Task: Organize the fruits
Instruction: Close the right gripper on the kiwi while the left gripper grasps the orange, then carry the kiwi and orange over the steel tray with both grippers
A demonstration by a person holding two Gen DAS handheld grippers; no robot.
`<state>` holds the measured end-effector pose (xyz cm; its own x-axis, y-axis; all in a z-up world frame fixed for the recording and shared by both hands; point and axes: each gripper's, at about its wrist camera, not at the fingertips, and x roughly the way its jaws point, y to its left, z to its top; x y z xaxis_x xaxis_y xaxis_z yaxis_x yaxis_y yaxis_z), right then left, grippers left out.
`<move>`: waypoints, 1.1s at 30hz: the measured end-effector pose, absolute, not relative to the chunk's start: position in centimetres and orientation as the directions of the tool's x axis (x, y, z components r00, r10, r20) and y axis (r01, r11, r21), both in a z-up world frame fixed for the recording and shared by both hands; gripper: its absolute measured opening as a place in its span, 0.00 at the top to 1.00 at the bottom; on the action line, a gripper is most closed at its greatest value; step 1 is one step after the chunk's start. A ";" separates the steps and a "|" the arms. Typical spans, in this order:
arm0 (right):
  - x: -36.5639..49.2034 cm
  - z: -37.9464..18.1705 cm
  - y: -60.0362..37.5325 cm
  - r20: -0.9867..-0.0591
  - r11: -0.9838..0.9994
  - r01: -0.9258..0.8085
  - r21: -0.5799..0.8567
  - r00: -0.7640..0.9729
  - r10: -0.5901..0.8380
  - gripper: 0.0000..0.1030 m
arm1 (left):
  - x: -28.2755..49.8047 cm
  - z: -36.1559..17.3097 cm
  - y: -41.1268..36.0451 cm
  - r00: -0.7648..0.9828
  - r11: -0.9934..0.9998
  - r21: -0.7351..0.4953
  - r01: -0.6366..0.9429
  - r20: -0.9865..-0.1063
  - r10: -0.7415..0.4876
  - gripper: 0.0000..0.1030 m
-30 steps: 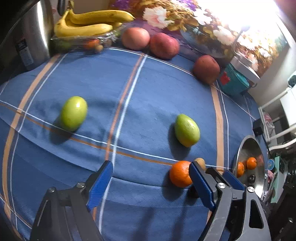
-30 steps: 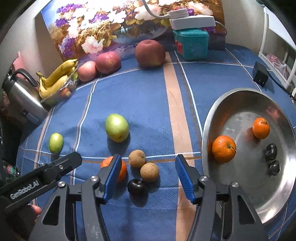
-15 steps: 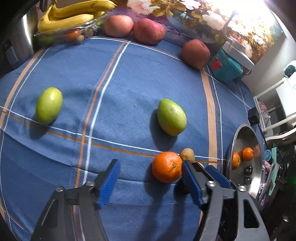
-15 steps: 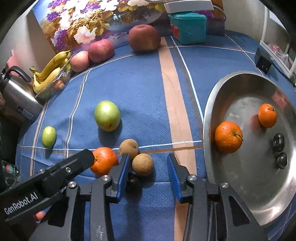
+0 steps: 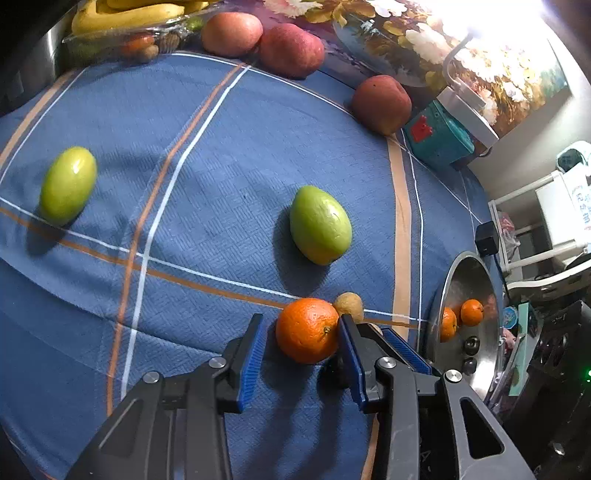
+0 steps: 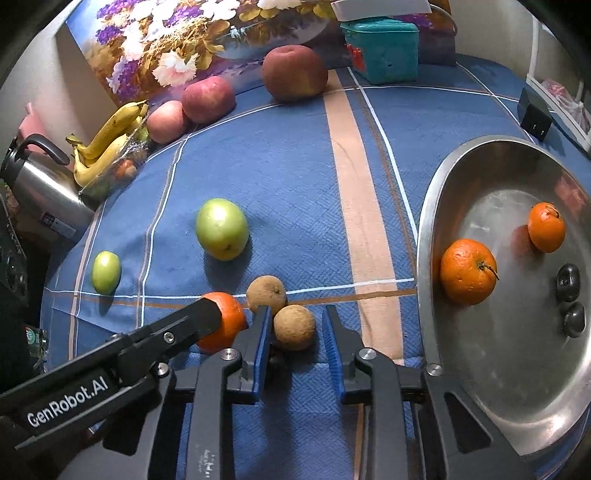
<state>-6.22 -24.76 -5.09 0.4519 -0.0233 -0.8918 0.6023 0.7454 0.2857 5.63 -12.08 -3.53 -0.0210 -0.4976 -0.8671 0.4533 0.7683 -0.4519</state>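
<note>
Straddling fruit on the blue-clothed bench (image 5: 207, 155), both grippers' jaws stand open.

Left gripper (image 5: 301, 343) brackets the loose orange (image 5: 307, 330), its right pad touching, left pad just apart; right gripper (image 6: 293, 338) flanks a brown round fruit (image 6: 294, 326), gaps either side; metal bowl (image 6: 428, 236) holds two oranges and two dark fruits; green fruit (image 6: 221, 233) lies beyond.

Table under a blue woven cloth (image 6: 280, 177) with tan and white stripes. Floral painting (image 6: 207, 40) leans on a plain pale wall (image 6: 55, 85) at the far edge. Strong glare (image 5: 491, 22) upper right in left view. White metal rack (image 5: 546, 221) beside the table.
</note>
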 end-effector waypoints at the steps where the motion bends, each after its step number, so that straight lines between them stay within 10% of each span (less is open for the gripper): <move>1: -6.2 -5.1 -24.7 -0.891 0.745 0.601 0.289 0.454 -0.020 0.72 | 5.7 -3.6 -12.1 -0.026 0.768 -0.459 0.446 -0.865 -0.502 0.60; 33: -6.2 -5.2 -24.7 -0.886 0.739 0.600 0.307 0.463 -0.008 0.76 | 6.0 -3.3 -11.0 -0.025 0.772 -0.486 0.409 -0.852 -0.523 0.66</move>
<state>-6.22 -24.73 -5.16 0.4634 -0.0082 -0.8861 0.5995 0.7393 0.3067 5.97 -10.96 -3.34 -0.0255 -0.5225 -0.8522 0.4094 0.7723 -0.4858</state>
